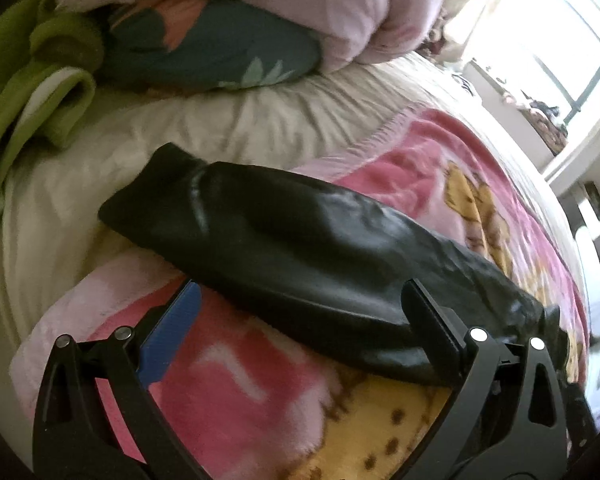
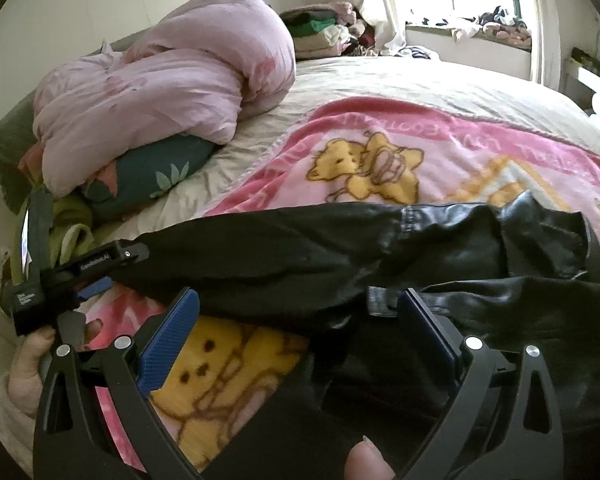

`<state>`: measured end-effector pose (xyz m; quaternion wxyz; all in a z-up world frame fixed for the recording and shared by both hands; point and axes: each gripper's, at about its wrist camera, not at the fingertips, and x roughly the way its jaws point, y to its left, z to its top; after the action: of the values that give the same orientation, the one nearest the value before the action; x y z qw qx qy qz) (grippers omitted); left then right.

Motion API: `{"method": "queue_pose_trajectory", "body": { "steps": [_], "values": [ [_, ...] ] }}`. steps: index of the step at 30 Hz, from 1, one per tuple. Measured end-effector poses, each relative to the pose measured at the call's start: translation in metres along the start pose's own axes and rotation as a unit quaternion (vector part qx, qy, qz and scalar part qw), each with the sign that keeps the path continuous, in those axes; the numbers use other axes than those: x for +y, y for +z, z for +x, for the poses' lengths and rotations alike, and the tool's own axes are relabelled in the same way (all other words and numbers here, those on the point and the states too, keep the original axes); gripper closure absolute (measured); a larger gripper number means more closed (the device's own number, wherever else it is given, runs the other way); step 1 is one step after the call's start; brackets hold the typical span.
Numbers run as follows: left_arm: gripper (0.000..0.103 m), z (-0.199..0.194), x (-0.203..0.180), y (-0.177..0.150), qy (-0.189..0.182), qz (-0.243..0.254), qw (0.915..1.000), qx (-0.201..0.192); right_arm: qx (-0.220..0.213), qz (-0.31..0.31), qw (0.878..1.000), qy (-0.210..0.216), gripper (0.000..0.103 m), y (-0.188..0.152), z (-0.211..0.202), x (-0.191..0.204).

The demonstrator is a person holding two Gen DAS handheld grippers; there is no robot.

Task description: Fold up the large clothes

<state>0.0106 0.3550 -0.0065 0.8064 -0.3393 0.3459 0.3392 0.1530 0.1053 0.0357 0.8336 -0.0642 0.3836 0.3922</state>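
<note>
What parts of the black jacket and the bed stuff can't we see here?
- Black jacket: right wrist view, its body runs off the right and bottom edges; the front stays unseen.
- Sleeve: left wrist view, blurred, and its far end is hidden behind the left gripper.
- Clothes pile: right wrist view, too small to identify.
- Window: glare hides outside.

Black jacket (image 2: pixel 440 248) glossy, leather-like; pink blanket (image 1: pixel 236 380) fluffy fleece; claw pads (image 2: pixel 168 344) ribbed blue plastic.

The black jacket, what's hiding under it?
Under the black jacket lies a pink blanket with yellow bears, spread over the bed. The part of the blanket right beneath the jacket is covered, so nothing there can be seen.
</note>
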Motion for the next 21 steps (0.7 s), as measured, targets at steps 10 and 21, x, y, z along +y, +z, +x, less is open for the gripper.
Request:
{"method": "queue_pose_trajectory", "body": {
  "steps": [10, 21],
  "values": [
    [0.009, 0.026, 0.038, 0.006, 0.018, -0.077, 0.9962, 0.037, 0.015, 0.003, 1.000, 0.008, 0.004, -0.009, 0.010, 0.005],
    [0.079, 0.046, 0.055, 0.010, -0.059, -0.143, 0.9879, 0.011, 0.010, 0.003, 1.000, -0.026, 0.004, -0.023, -0.022, -0.021]
  ]
}}
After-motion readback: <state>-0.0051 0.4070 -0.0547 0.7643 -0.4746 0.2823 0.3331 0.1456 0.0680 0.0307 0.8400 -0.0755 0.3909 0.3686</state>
